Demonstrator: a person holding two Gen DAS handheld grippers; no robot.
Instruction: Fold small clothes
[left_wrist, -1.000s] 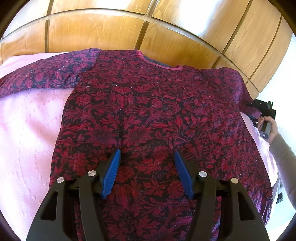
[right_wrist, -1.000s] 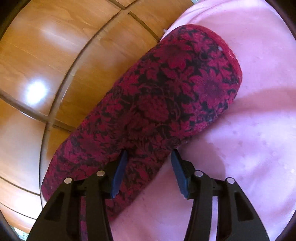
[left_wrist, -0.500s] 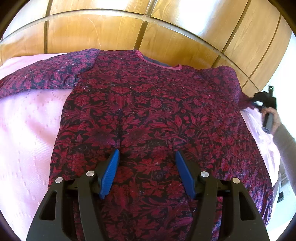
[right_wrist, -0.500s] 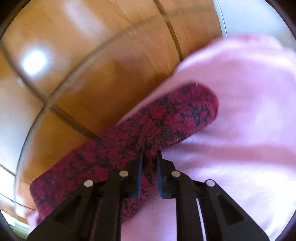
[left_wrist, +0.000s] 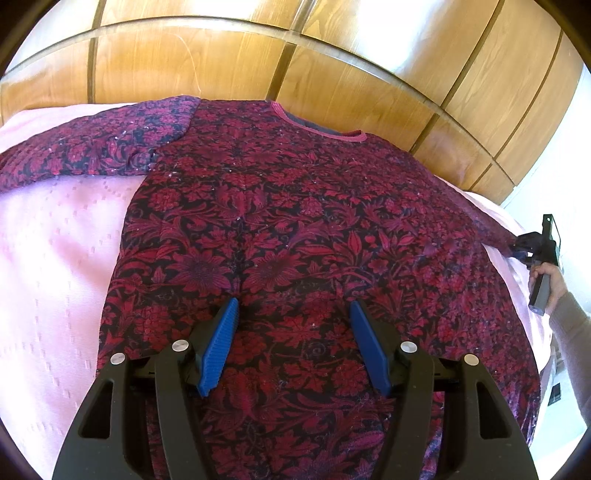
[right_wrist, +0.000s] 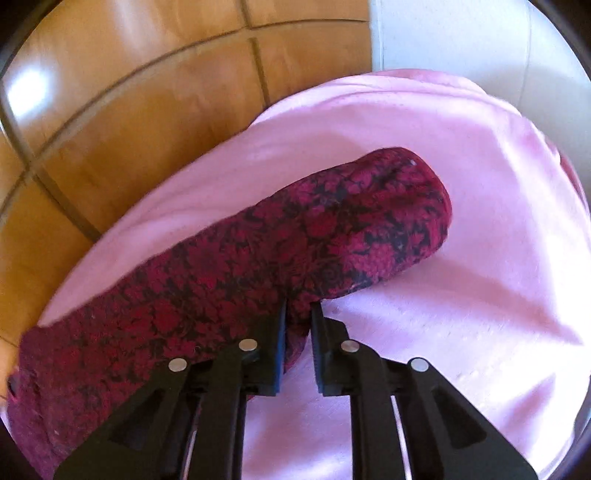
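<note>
A dark red floral long-sleeved top (left_wrist: 295, 229) lies flat, front up, on a pink bedspread (left_wrist: 55, 258). Its left sleeve (left_wrist: 85, 155) stretches out to the left. My left gripper (left_wrist: 293, 314) is open and hovers over the lower middle of the top. My right gripper (right_wrist: 298, 314) is shut on the edge of the right sleeve (right_wrist: 332, 229) and holds it just above the bedspread (right_wrist: 461, 314); the cuff end points away to the right. The right gripper also shows in the left wrist view (left_wrist: 524, 245) at the far right, with the sleeve pulled out straight.
A glossy wooden panelled headboard (left_wrist: 295, 66) runs along the far side of the bed; it also shows in the right wrist view (right_wrist: 129, 110). The bed's right edge lies by the person's hand (left_wrist: 550, 277). A white wall (right_wrist: 461, 37) is beyond.
My right gripper has closed on the right sleeve and pulled it outward to the right, stretching it straight. My left gripper has stayed open over the top.
</note>
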